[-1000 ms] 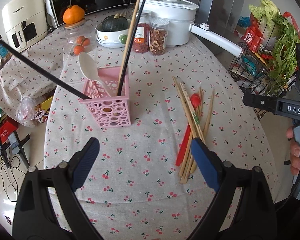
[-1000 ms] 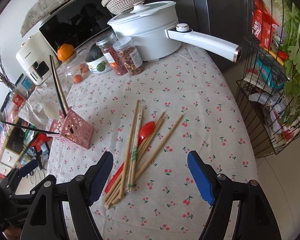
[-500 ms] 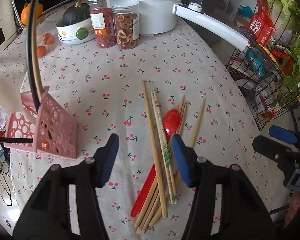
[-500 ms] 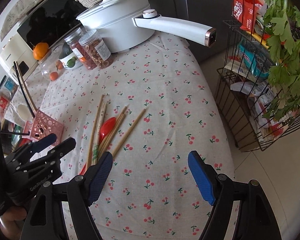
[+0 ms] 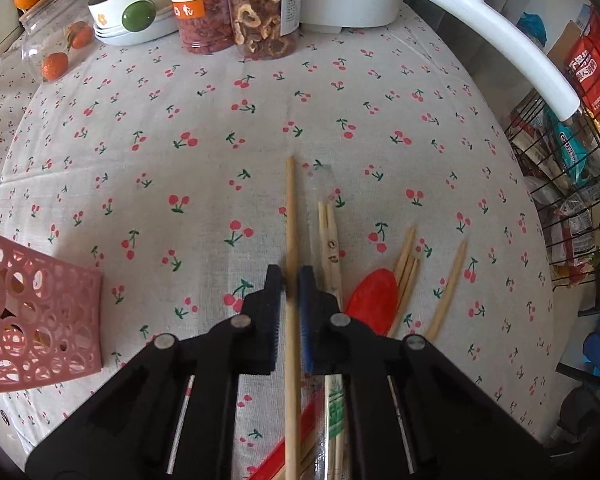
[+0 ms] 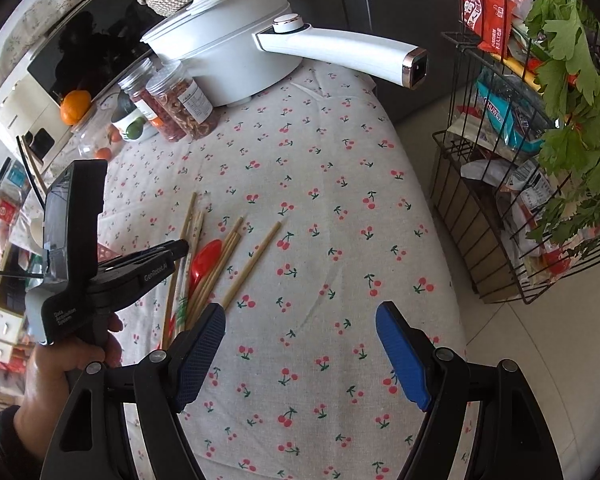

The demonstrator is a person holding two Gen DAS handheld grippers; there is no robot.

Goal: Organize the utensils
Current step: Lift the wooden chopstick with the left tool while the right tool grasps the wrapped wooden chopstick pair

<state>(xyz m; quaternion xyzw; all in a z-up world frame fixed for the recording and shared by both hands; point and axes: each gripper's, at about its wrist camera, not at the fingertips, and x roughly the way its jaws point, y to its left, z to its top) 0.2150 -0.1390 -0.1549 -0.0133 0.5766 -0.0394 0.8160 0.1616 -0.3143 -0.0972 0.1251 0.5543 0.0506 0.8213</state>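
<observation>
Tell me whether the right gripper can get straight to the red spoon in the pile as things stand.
Probably not cleanly. The right gripper is open, with bare tablecloth ahead, but the red spoon lies among chopsticks that cross its handle, and the left gripper is clamped on one chopstick just beside it.

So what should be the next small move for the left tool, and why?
Probably lift straight up a little. The left tool appears shut on one long wooden chopstick, which lies beside the other chopsticks and the red spoon. The pink holder stands to the left, so raise it first, then carry it there.
</observation>
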